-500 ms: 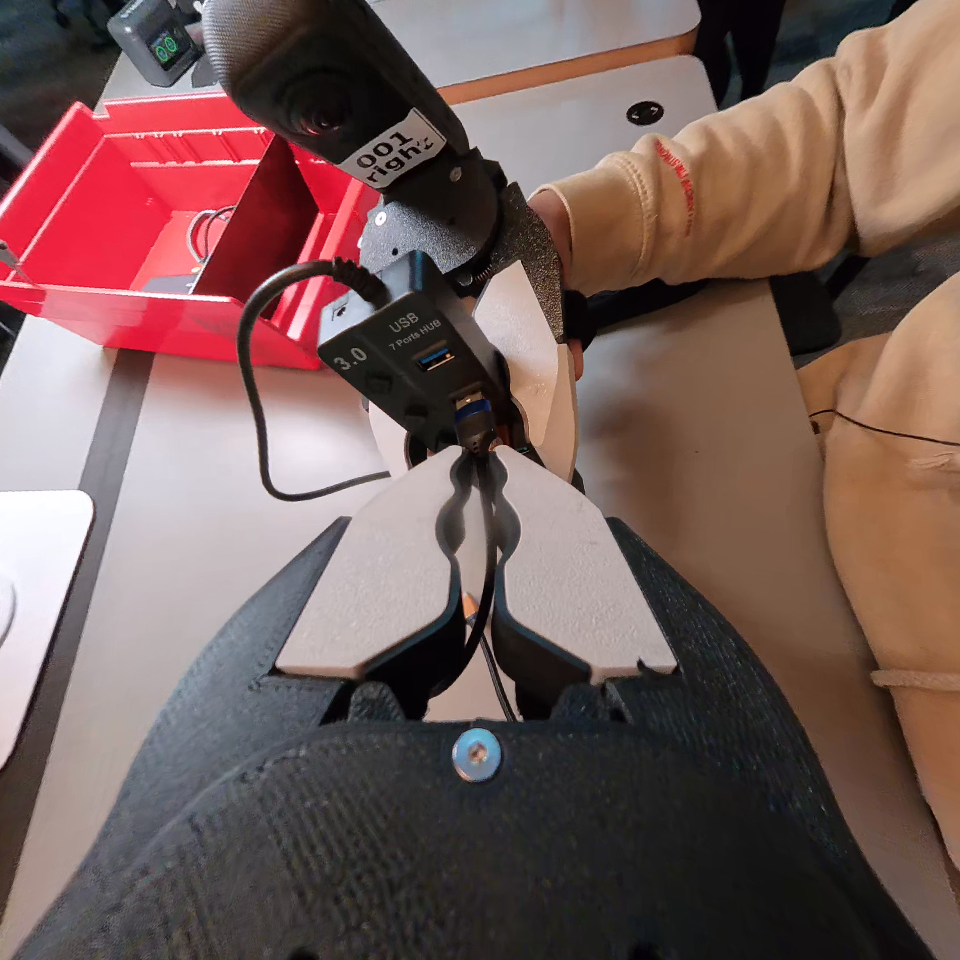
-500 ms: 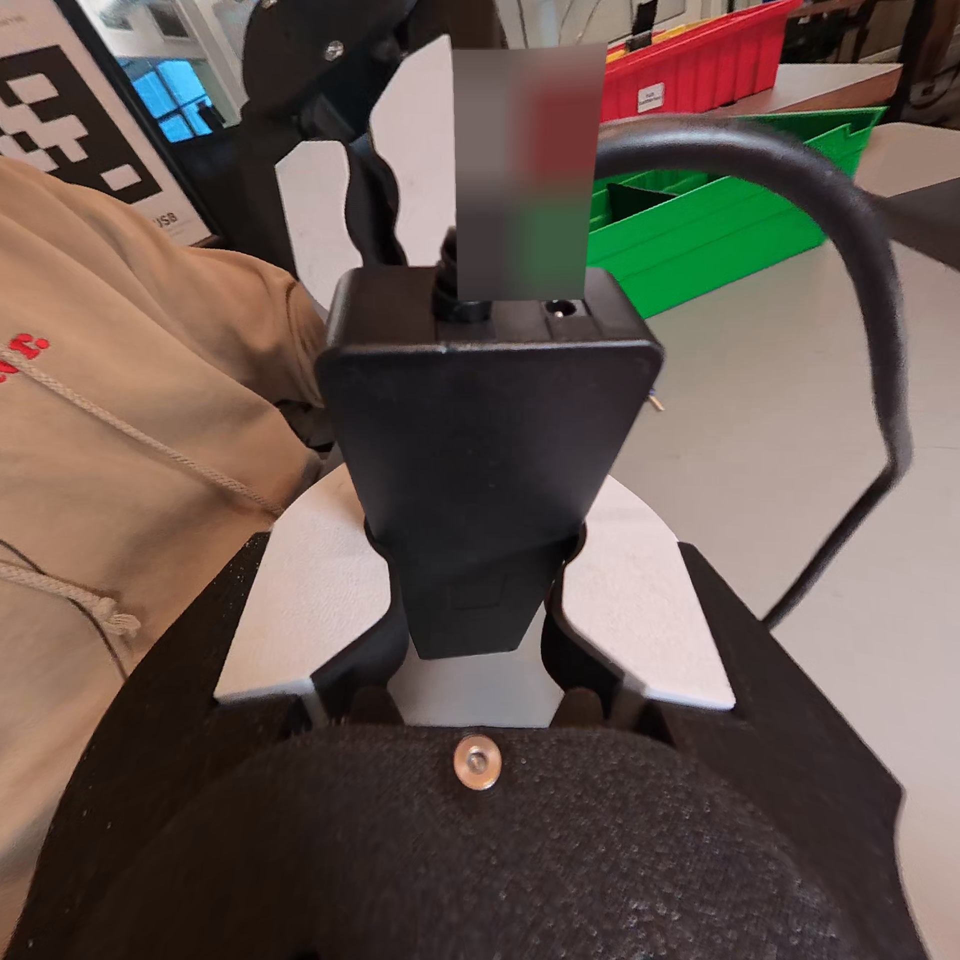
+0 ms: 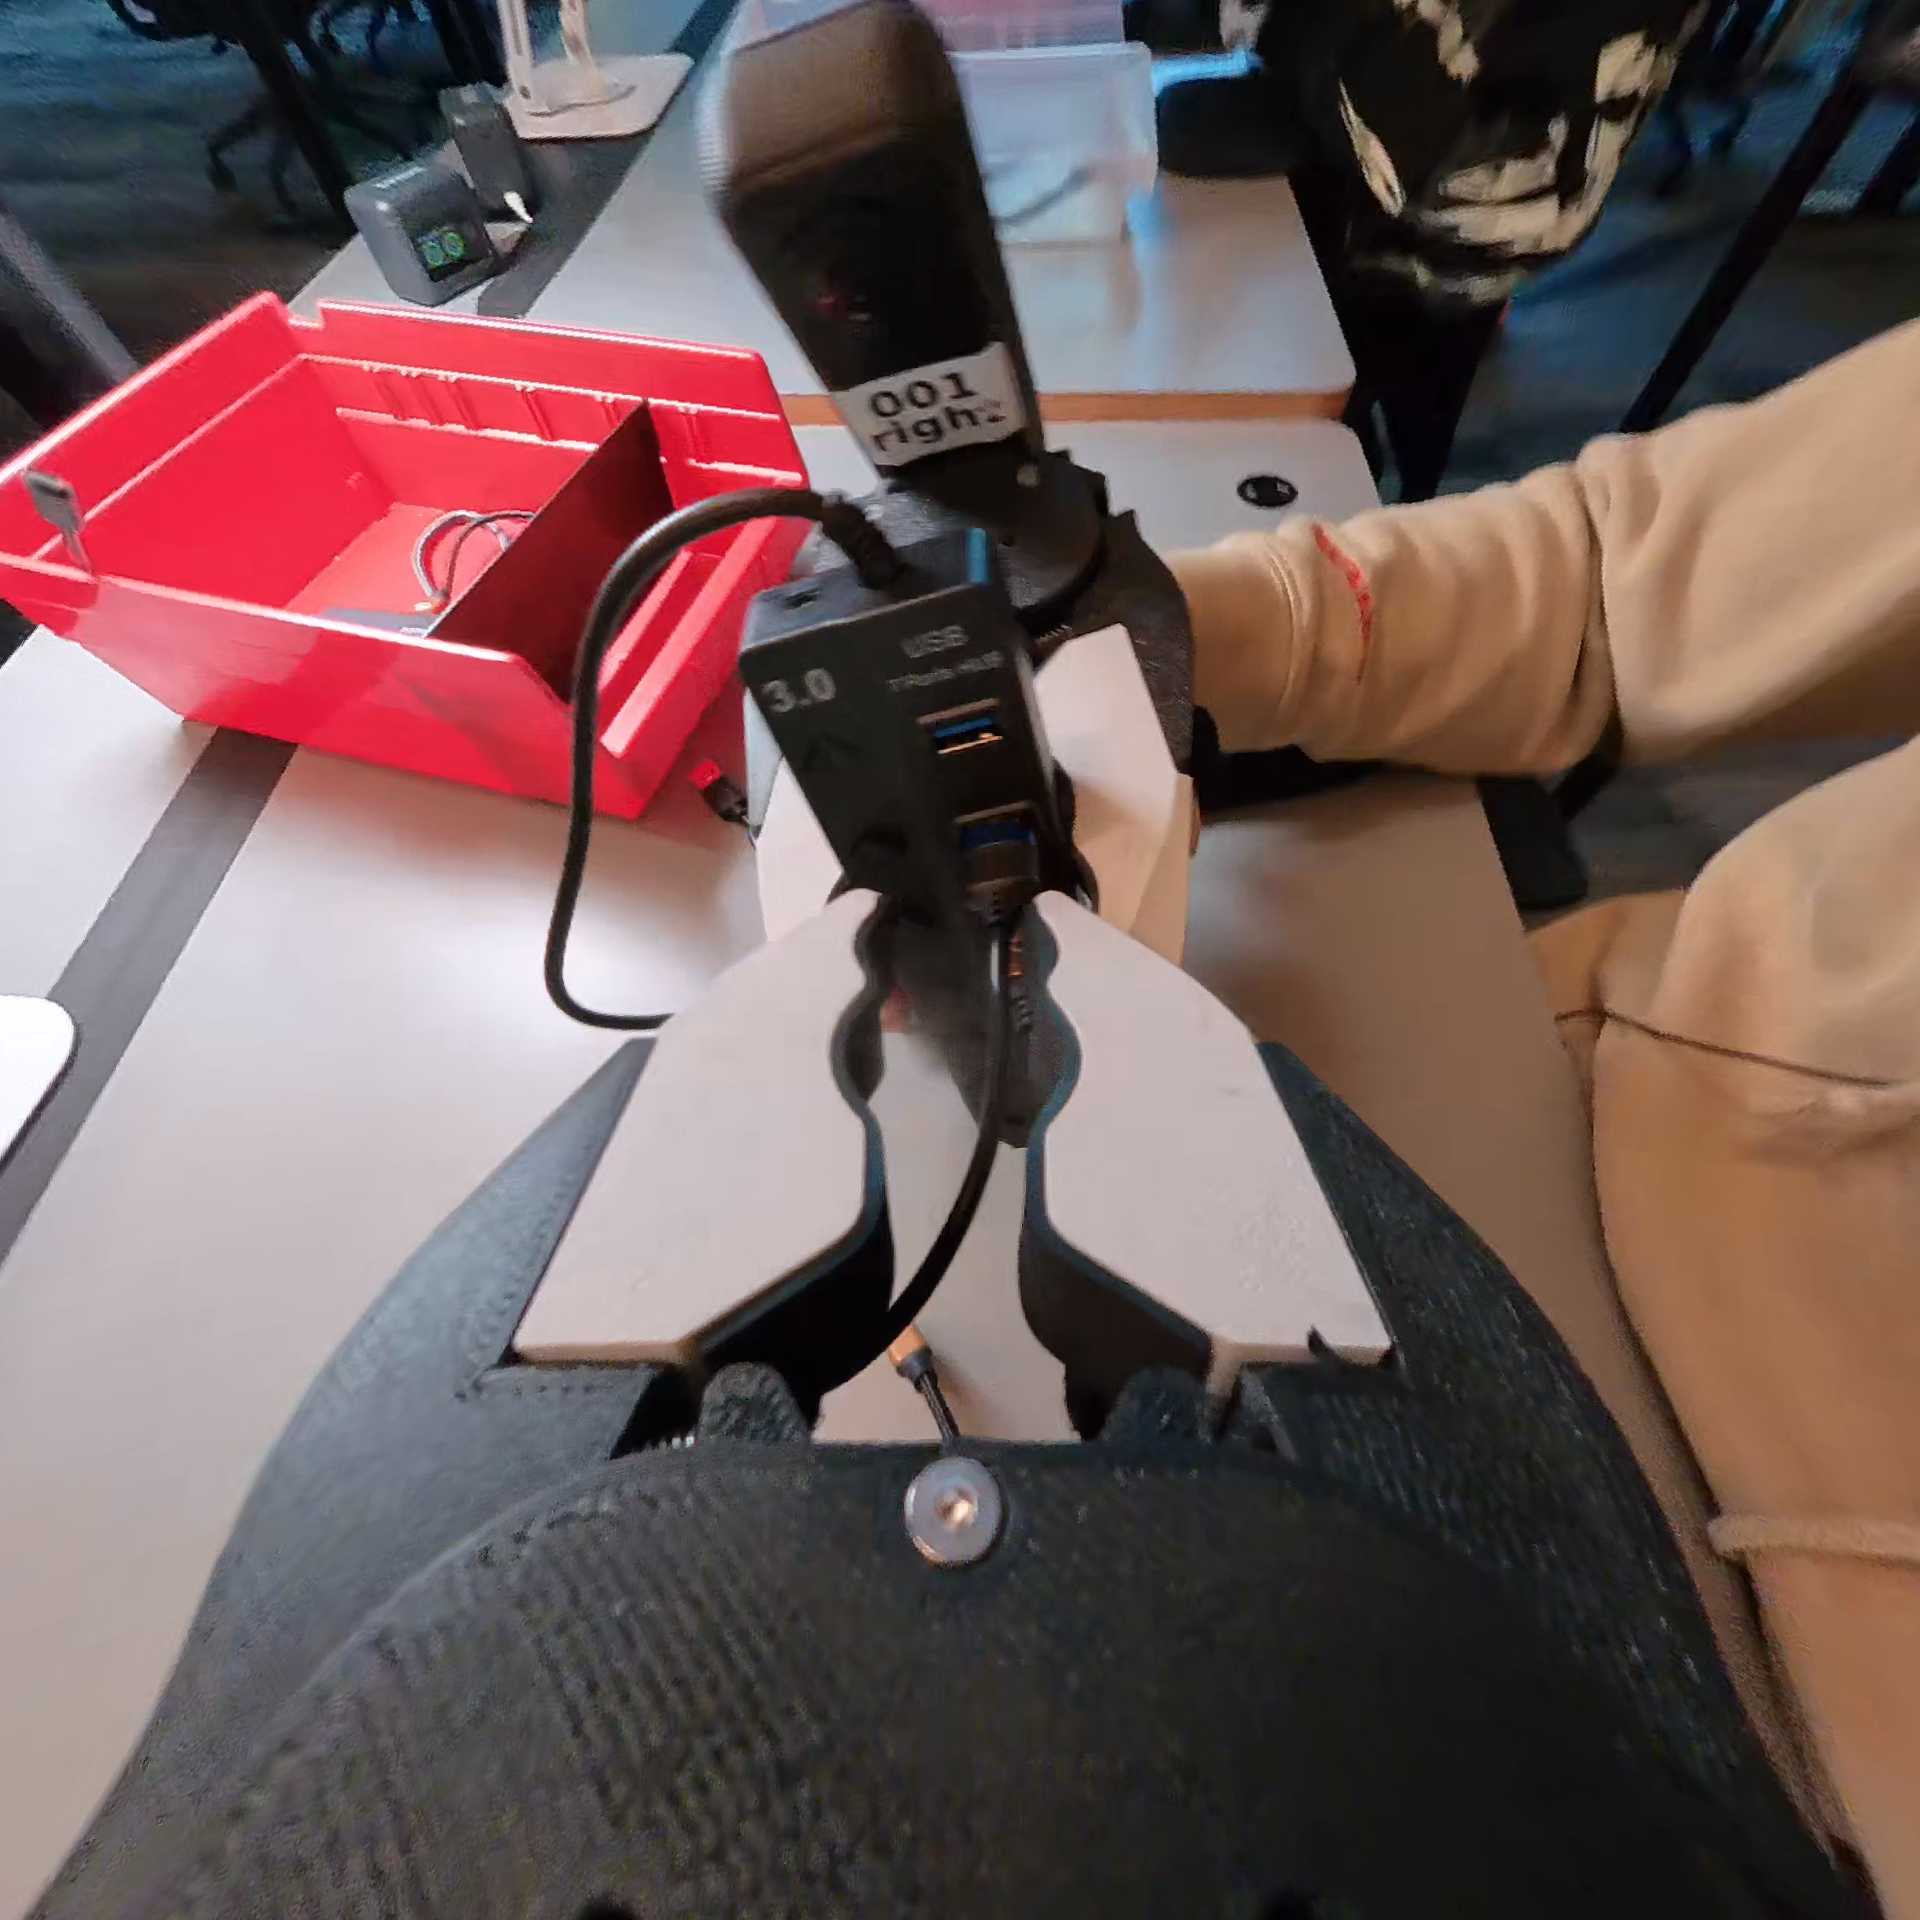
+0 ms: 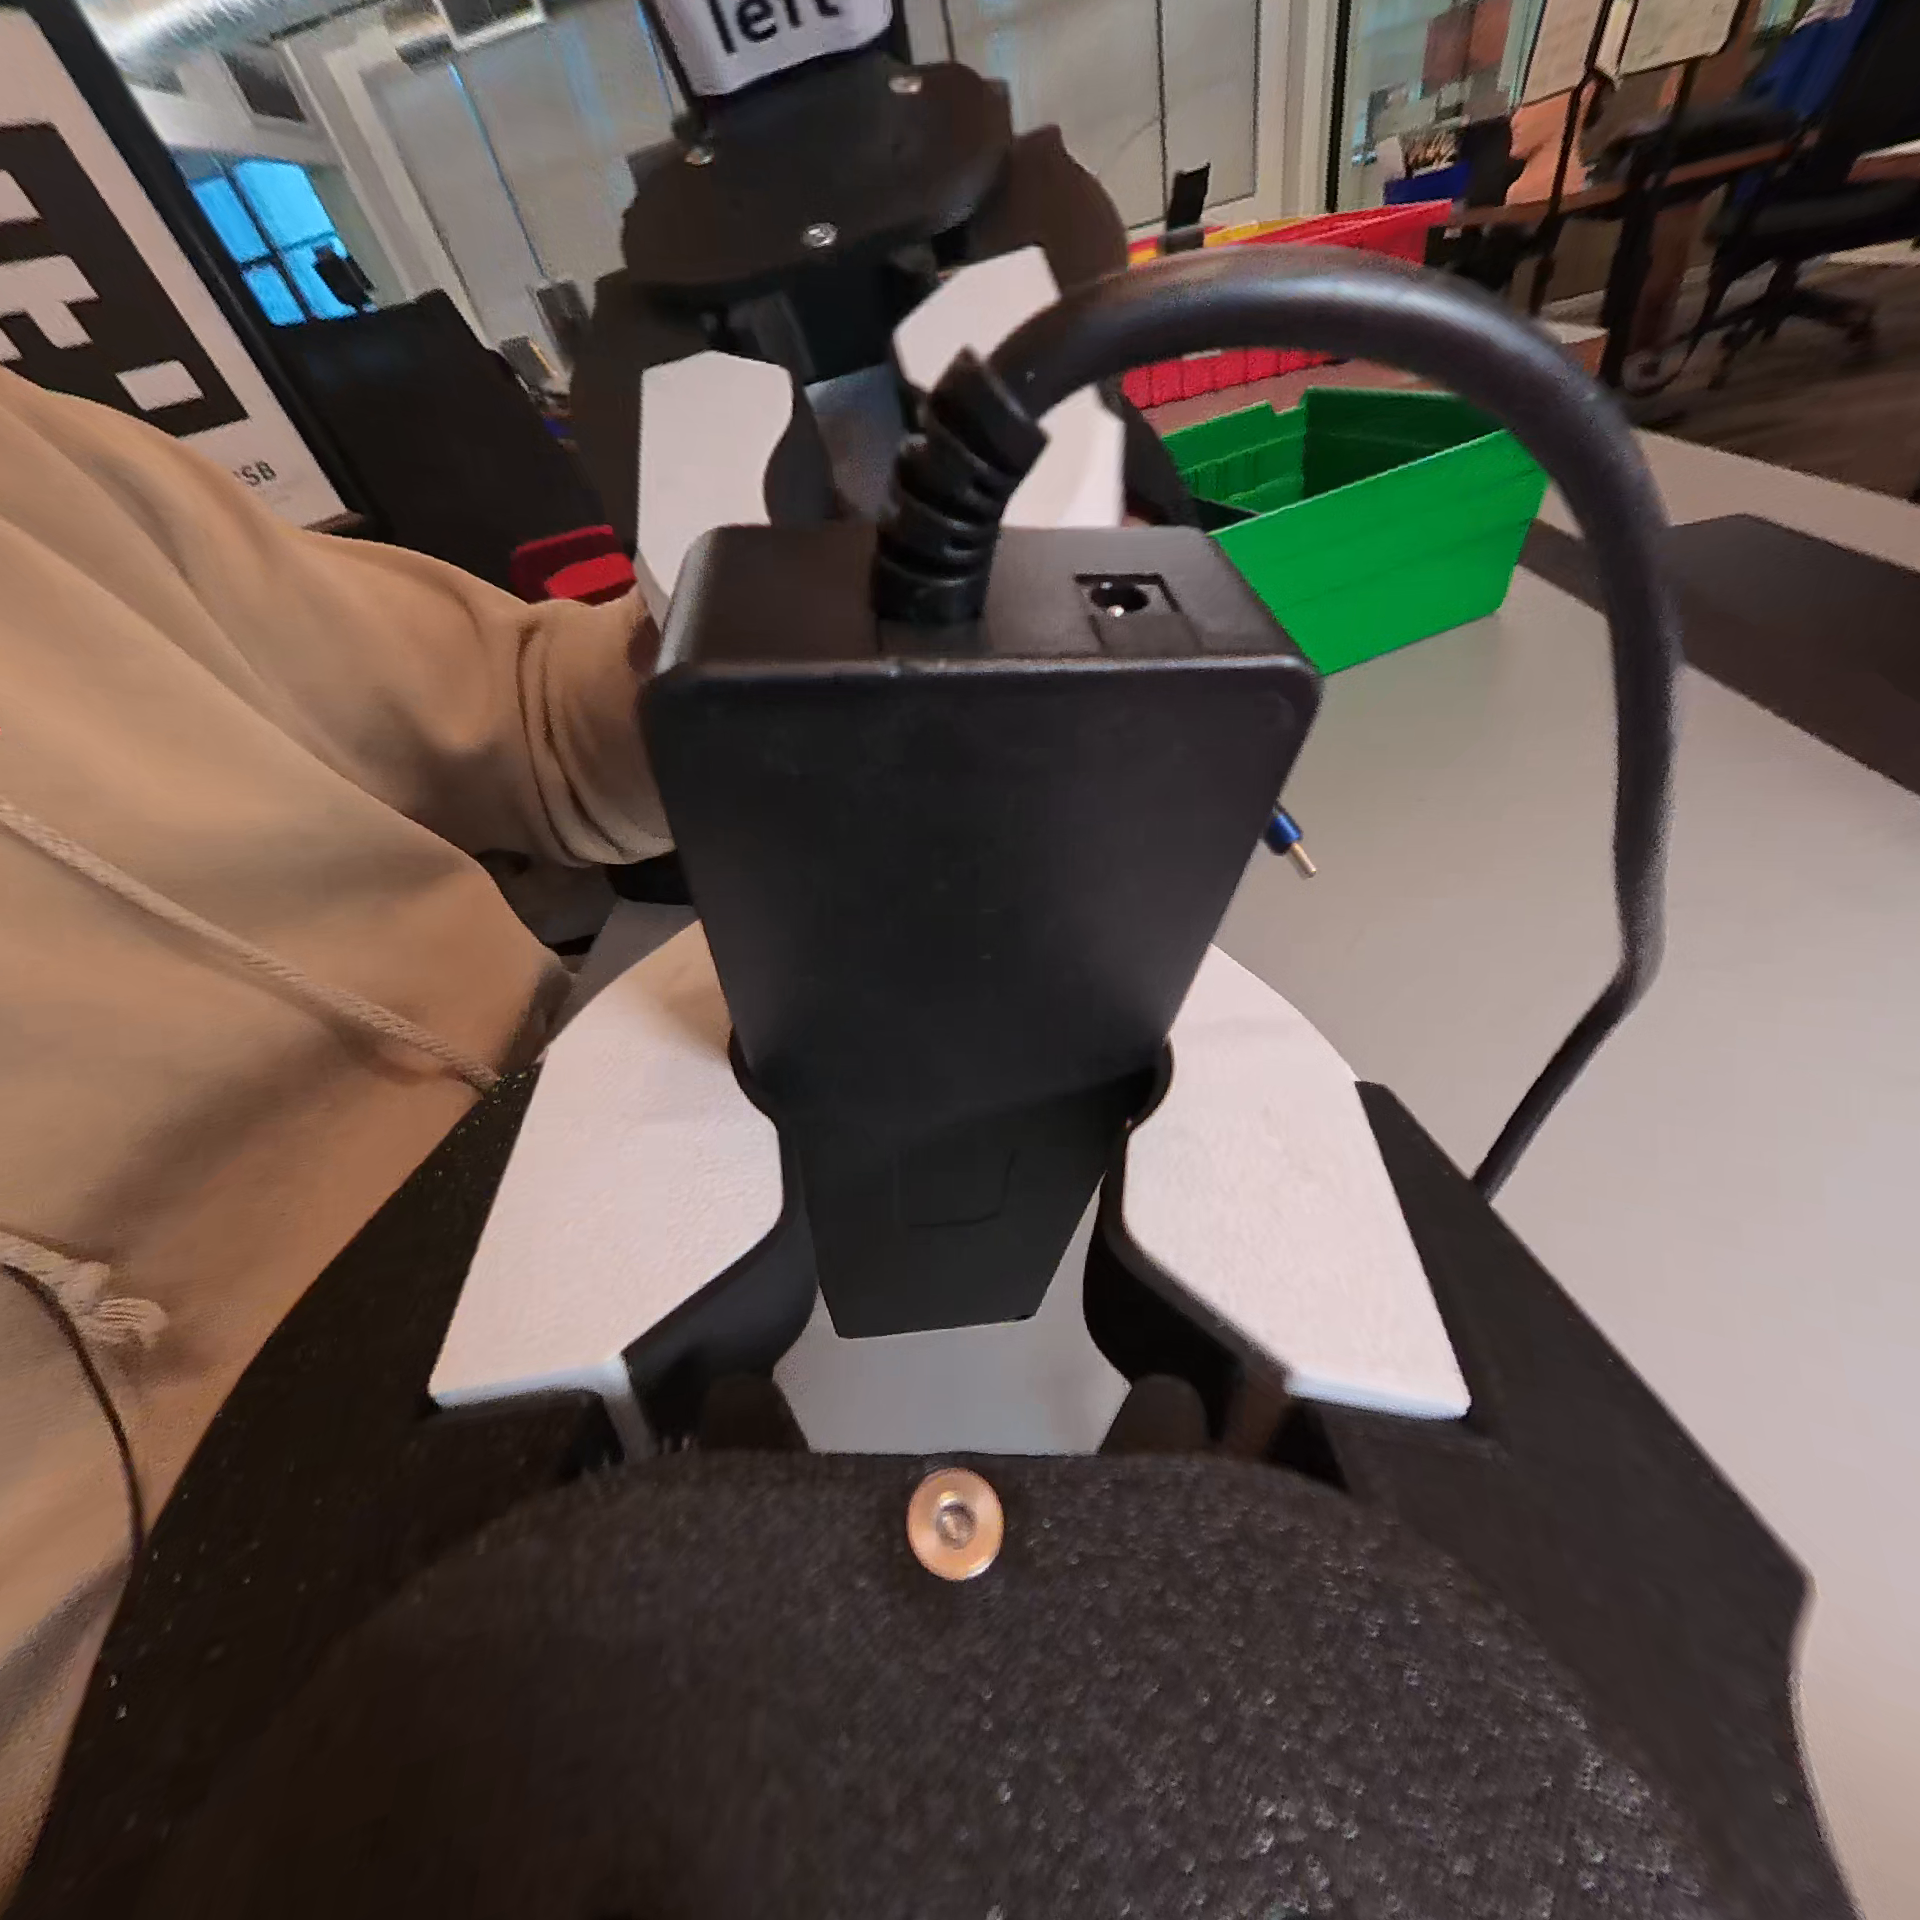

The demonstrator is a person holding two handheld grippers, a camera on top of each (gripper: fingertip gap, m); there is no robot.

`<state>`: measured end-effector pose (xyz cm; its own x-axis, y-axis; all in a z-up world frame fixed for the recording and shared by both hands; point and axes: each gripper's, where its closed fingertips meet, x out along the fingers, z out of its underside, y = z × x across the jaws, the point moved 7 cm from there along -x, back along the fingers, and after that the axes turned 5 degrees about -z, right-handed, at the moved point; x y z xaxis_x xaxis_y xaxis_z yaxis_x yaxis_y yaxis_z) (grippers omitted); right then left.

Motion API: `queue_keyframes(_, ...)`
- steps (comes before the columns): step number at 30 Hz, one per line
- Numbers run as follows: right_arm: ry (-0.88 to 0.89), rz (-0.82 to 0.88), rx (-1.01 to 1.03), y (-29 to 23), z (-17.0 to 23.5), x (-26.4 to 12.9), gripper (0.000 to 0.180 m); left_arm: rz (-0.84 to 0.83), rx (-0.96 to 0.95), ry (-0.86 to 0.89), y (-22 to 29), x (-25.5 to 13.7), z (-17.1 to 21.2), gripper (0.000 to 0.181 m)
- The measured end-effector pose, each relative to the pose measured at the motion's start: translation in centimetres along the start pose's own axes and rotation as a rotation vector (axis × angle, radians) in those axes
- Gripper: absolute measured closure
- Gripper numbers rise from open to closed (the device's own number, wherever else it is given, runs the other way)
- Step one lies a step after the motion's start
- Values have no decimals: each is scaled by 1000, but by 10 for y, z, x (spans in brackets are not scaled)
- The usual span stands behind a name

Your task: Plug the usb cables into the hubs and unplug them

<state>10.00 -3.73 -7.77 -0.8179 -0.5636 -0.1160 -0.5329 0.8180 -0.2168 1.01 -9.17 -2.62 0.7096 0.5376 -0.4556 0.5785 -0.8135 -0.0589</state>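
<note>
A black USB hub (image 3: pixel 883 727) with blue ports is held upright above the table by my right gripper (image 4: pixel 951 1060), which is shut on its lower body (image 4: pixel 966 883). A thin black USB cable (image 3: pixel 987 1091) has its plug (image 3: pixel 997 862) seated in the hub's second port. My left gripper (image 3: pixel 956 920) sits just below that plug with its jaws apart. The cable hangs loose through the gap, and its free end (image 3: pixel 920 1366) dangles near the gripper base. The hub's own thick cable (image 4: pixel 1558 468) loops out from its top. The left gripper (image 4: pixel 883 436) faces me in the right wrist view.
A red bin (image 3: pixel 312 644) with a black divider and some wires stands at the back left. A green bin (image 4: pixel 1403 561) stands on the table beyond the hub. A small grey device (image 3: pixel 426 239) sits farther back. A person's beige sleeve (image 3: pixel 1455 623) reaches in from the right.
My left gripper's fingers have spread apart and no longer pinch the cable at the plug. The plug stays in the hub. Both views have tilted up a little.
</note>
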Motion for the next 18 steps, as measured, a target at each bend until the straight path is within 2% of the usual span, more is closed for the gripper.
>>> queue_keyframes(5,-59,62,-55,-1,1,5,115,76,-89,43,-1,-2,-1,130)
queue_keyframes(7,-73,66,-59,-1,5,9,115,125,-112,69,3,-5,-6,128)
queue_keyframes(10,-115,41,-87,-6,9,20,115,82,-94,52,3,2,-4,119)
queue_keyframes(14,-141,-7,-67,-10,15,29,115,97,-92,-7,6,10,-1,127)
queue_keyframes(18,-46,203,-55,6,0,15,108,-27,-177,1,-12,3,-3,128)
